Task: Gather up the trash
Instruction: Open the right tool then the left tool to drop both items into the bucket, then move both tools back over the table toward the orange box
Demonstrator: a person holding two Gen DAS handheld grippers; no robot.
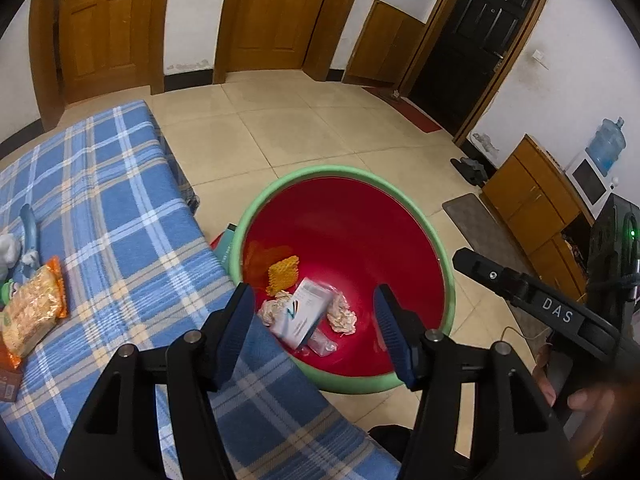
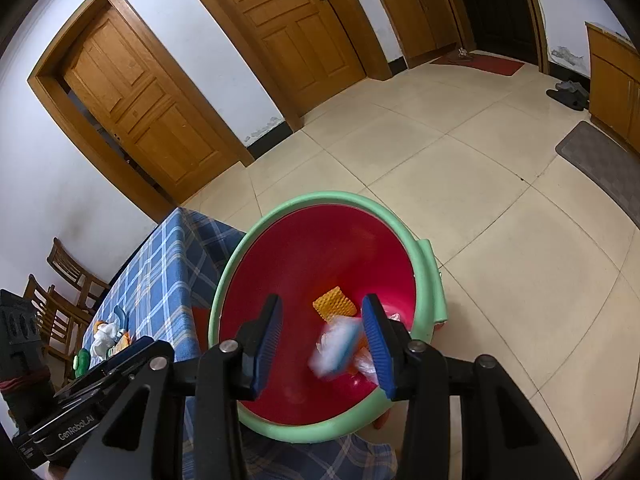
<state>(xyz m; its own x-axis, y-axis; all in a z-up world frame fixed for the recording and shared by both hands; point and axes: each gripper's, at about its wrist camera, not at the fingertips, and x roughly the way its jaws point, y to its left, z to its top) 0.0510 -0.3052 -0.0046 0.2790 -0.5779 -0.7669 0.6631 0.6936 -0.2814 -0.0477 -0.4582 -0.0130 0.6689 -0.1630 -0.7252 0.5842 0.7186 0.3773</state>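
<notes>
Both grippers hang over the red bin [image 1: 348,240] with the green rim, which stands on the floor just beside the table's edge, so the step in hand looks like dropping trash in. The left gripper [image 1: 314,320] has its jaws spread wide and holds nothing; below it in the bin lie a small white box [image 1: 306,312], crumpled paper wads [image 1: 342,316] and an orange noodle piece [image 1: 283,274]. The right gripper [image 2: 322,334] is likewise wide open and empty, with a blurred white-and-blue packet [image 2: 336,346] between its fingers (apparently falling, not gripped). The next move, I judge, calls for going back to the table for more. Only the left view shows what remains there: a noodle packet [image 1: 34,312] near the left edge of the blue checked cloth [image 1: 132,240]. The right view alone shows the chairs [image 2: 60,292] beyond the table.
</notes>
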